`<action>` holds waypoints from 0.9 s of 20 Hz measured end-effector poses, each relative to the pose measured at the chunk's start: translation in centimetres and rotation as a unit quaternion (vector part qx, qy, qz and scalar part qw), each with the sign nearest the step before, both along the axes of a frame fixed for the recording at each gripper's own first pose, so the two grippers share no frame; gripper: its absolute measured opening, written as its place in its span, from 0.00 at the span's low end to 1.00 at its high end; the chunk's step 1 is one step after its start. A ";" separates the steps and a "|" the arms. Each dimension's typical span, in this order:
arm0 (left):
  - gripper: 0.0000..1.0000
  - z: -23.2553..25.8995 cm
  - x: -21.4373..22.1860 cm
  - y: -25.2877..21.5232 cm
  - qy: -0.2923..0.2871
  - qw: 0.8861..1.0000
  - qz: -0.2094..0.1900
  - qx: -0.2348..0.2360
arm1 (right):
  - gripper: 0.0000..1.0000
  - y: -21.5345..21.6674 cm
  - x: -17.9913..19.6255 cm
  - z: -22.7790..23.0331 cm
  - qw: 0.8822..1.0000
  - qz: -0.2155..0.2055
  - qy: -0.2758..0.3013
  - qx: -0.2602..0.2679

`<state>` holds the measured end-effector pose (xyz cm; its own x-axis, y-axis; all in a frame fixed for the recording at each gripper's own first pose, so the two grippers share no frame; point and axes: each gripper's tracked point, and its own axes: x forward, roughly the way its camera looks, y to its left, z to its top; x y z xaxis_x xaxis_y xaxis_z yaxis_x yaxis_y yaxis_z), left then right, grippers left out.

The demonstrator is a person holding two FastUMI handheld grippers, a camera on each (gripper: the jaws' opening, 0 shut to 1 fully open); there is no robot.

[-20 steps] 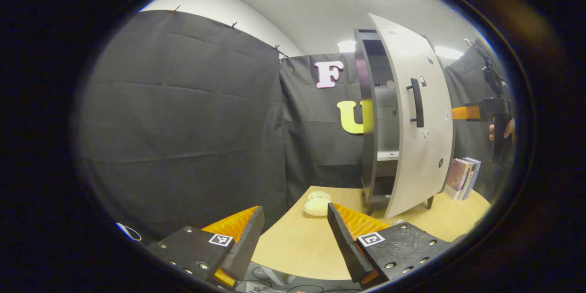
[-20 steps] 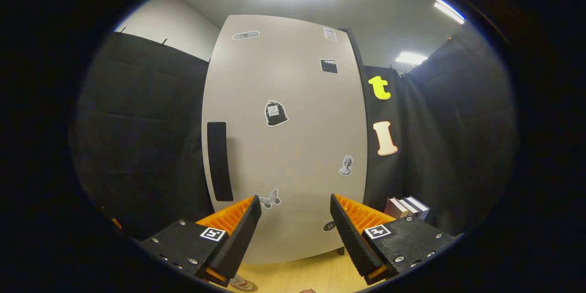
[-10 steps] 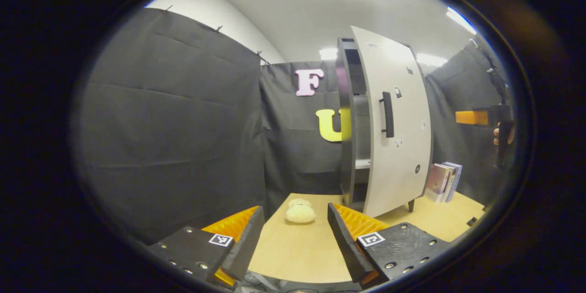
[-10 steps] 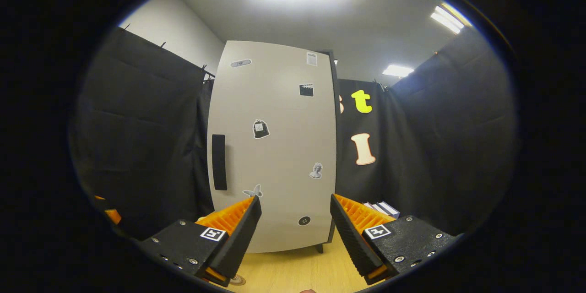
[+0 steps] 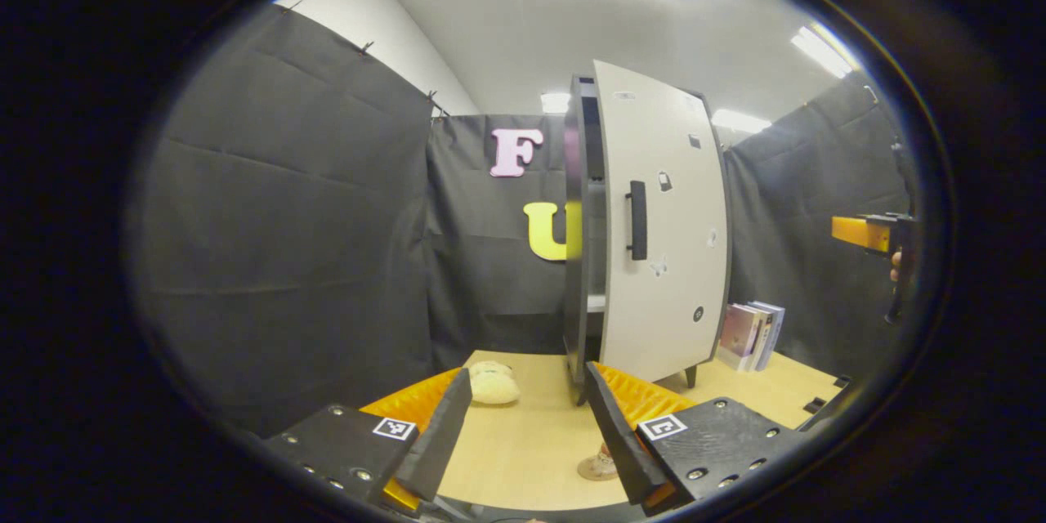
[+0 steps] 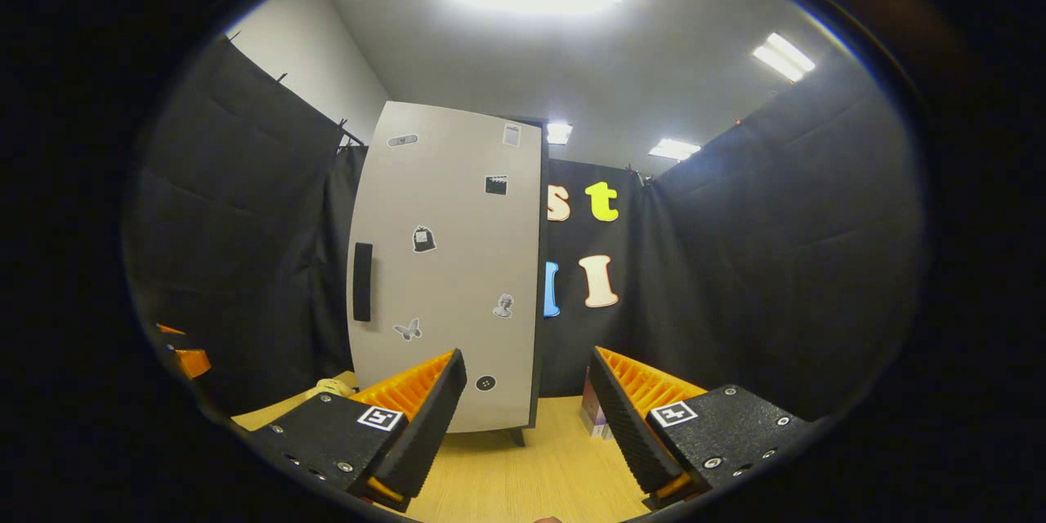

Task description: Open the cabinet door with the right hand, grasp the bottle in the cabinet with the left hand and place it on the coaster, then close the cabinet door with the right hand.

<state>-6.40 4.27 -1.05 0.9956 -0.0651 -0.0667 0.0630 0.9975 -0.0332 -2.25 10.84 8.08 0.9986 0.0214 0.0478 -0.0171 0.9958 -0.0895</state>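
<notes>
I see the cabinet door upright, slightly ajar, its handle vertical. My left gripper and right gripper gape wide, holding nothing.

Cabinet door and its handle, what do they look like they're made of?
Door: probably laminated board, going by its flat, matte, even beige face with stickers on it. Handle: a matte black bar, plastic or painted metal; the pictures cannot settle which.
</notes>
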 end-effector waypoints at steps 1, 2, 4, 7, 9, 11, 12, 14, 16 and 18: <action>0.83 0.2 0.0 -0.6 -0.001 1.000 -0.004 -0.001 | 0.94 -0.8 -0.2 -0.3 1.000 -0.003 0.002 0.004; 0.83 0.5 0.0 -1.2 -0.003 1.000 -0.006 -0.001 | 0.94 -1.4 -0.5 -0.5 1.000 -0.005 0.005 0.009; 0.87 0.9 0.0 -2.3 -0.008 1.000 -0.007 0.002 | 0.94 -3.0 -0.8 -1.1 1.000 -0.010 0.008 0.012; 0.83 1.1 -0.2 -4.2 -0.008 1.000 -0.009 0.001 | 0.94 -5.3 -1.4 -2.4 1.000 -0.014 0.019 0.015; 0.83 1.4 -0.6 -5.2 -0.008 1.000 -0.007 0.003 | 0.94 -6.7 -1.5 -3.1 1.000 -0.016 0.023 0.015; 0.83 1.7 -0.8 -6.1 -0.011 1.000 -0.005 0.006 | 0.94 -7.7 -1.5 -3.9 0.999 -0.017 0.029 0.016; 0.87 1.8 -0.8 -6.5 -0.011 1.000 -0.004 0.009 | 0.94 -8.1 -1.6 -4.2 0.999 -0.017 0.032 0.019; 0.87 2.0 -1.0 -7.0 -0.011 1.000 -0.002 0.017 | 0.94 -8.7 -1.2 -4.6 0.999 -0.015 0.036 0.027; 0.87 2.3 -1.2 -7.6 -0.014 1.000 -0.002 0.018 | 0.94 -9.2 -1.3 -4.6 0.999 -0.014 0.036 0.029; 0.83 2.5 -1.3 -8.1 -0.017 1.000 -0.001 0.019 | 0.94 -9.3 -1.4 -4.7 0.999 -0.013 0.036 0.029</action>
<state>-7.70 -3.84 1.45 0.9972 -0.0660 -0.0351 0.0663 0.9978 0.0073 -3.65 1.51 3.40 0.9997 -0.0049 -0.0239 0.0041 0.9995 -0.0321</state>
